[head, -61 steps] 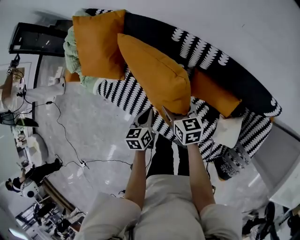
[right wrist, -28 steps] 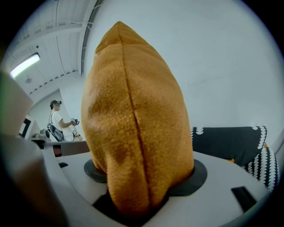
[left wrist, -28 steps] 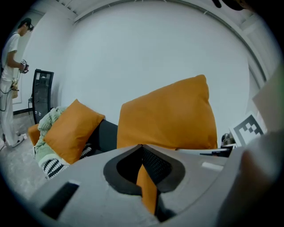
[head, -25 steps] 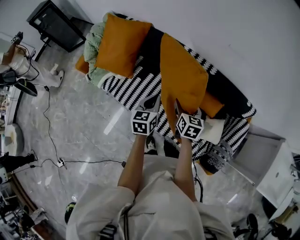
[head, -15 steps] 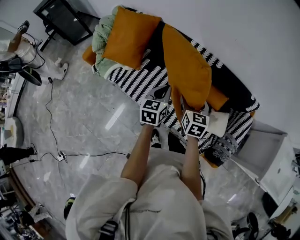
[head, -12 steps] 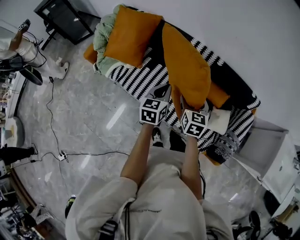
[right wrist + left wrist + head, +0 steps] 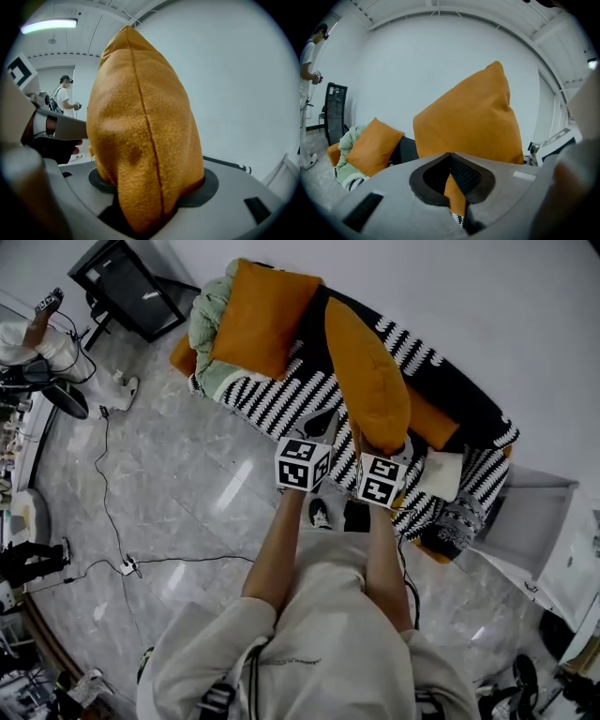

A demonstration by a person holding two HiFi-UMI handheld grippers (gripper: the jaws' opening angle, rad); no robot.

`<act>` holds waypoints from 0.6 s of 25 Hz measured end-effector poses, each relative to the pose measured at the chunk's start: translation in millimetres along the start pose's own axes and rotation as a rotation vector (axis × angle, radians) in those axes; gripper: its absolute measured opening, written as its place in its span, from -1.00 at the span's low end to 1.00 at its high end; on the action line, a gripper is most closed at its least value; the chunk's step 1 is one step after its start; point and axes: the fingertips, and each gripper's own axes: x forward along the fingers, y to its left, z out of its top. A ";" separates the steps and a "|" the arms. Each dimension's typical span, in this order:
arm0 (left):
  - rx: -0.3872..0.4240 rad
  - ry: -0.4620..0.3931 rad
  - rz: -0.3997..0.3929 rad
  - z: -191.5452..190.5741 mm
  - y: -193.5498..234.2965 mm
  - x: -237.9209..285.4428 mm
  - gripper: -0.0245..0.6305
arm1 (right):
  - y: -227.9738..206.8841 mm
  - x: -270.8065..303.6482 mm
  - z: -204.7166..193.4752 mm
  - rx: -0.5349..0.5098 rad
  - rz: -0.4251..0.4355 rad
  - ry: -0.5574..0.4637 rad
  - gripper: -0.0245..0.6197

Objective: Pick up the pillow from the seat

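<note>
The right gripper point(image 7: 150, 211) is clenched on the fat lower edge of the orange pillow point(image 7: 140, 117). The left gripper point(image 7: 452, 187) pinches a bottom corner of it. The pillow is plump and suede-like, with a seam along its edge. It stands upright over the black-and-white striped sofa point(image 7: 272, 404), where a second orange pillow point(image 7: 258, 320) leans farther back.

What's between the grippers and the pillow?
Nothing visible. The left gripper is already shut on a thin edge of the orange pillow, and the right gripper has its jaws clamped on the bulky corner.
</note>
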 end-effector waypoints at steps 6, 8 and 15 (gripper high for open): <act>0.022 -0.004 -0.023 3.4 -3.5 -11.1 -0.91 | -1.0 -7.9 -0.1 -0.027 0.003 -0.017 0.09; 0.021 0.001 -0.023 1.4 -2.0 -11.0 -0.91 | -0.7 -8.4 2.2 -0.023 0.004 -0.018 0.09; 0.048 0.010 -0.045 0.1 -8.8 -4.0 -0.91 | 0.4 -5.3 12.4 -0.017 0.006 -0.040 0.09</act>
